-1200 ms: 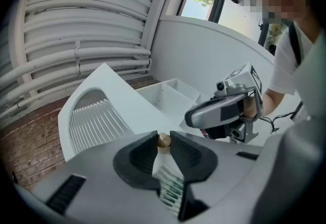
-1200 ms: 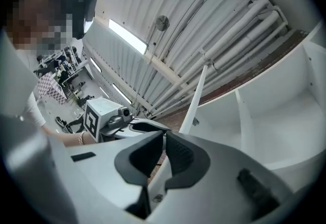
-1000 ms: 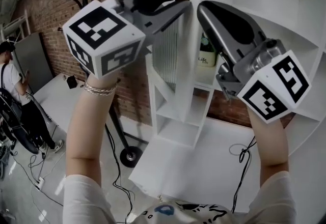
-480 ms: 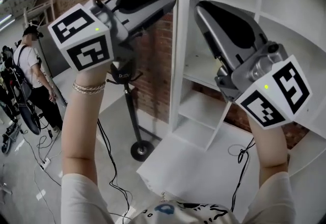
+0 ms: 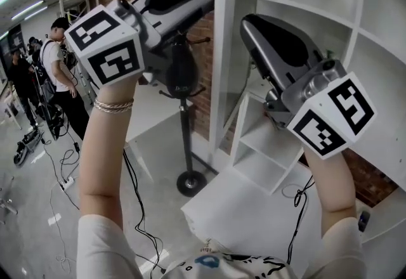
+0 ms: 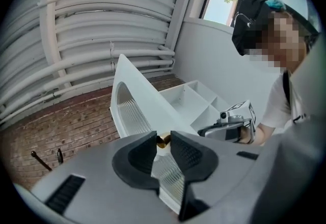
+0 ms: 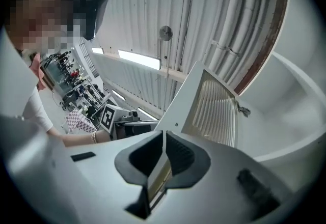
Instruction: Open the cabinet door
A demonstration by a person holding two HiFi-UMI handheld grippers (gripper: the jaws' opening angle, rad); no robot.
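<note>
Left gripper view showed the door [image 6: 133, 103] swung out from the cabinet [image 6: 189, 96]. Its small brass knob [image 6: 163, 140] sat straight ahead in the left gripper [image 6: 163, 142], whose jaws were clamped on it. Our right gripper [image 7: 164, 140] had its jaws almost together, apparently pinching the door's edge. We judged the pull should follow the hinge's arc, with the grip kept square so the knob would not slip. A second earlier the ribbed panel had faced our head view; now the door stood edge-on, opened wider.
</note>
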